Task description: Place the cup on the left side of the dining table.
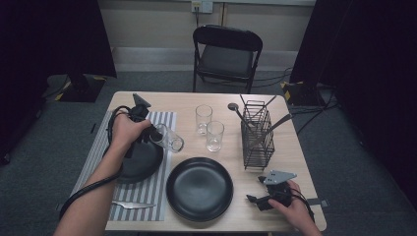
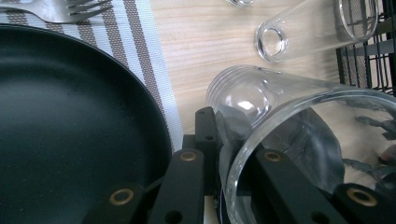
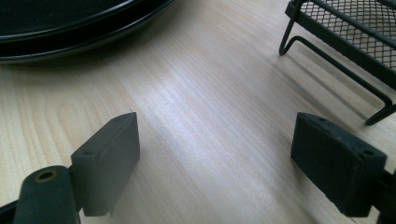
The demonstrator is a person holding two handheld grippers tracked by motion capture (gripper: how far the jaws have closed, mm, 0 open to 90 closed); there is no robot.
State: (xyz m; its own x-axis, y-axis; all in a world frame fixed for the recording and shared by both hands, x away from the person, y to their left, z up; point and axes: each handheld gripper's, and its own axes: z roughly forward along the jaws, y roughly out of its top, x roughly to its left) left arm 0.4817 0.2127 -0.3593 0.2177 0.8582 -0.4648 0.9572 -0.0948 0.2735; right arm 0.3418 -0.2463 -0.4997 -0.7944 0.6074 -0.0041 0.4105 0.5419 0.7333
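Observation:
My left gripper (image 1: 162, 135) is shut on a clear drinking glass (image 1: 170, 139), which it holds tilted on its side above the right edge of the striped placemat (image 1: 147, 196). In the left gripper view the glass (image 2: 289, 116) sits between the black jaws, one of them seen through its wall, with my left gripper (image 2: 259, 126) beside a small black plate (image 2: 70, 121). My right gripper (image 1: 255, 199) rests low at the table's front right, open with nothing between its jaws. In the right gripper view my right gripper (image 3: 219, 154) stands over bare wood.
Two upright glasses (image 1: 203, 118) (image 1: 215, 135) stand mid-table, left of a black wire cutlery caddy (image 1: 257, 135). A large black plate (image 1: 199, 188) lies at the front centre. A knife (image 1: 132, 204) lies on the placemat and a fork (image 2: 60, 10) beyond the small plate. A folding chair (image 1: 226, 51) stands behind the table.

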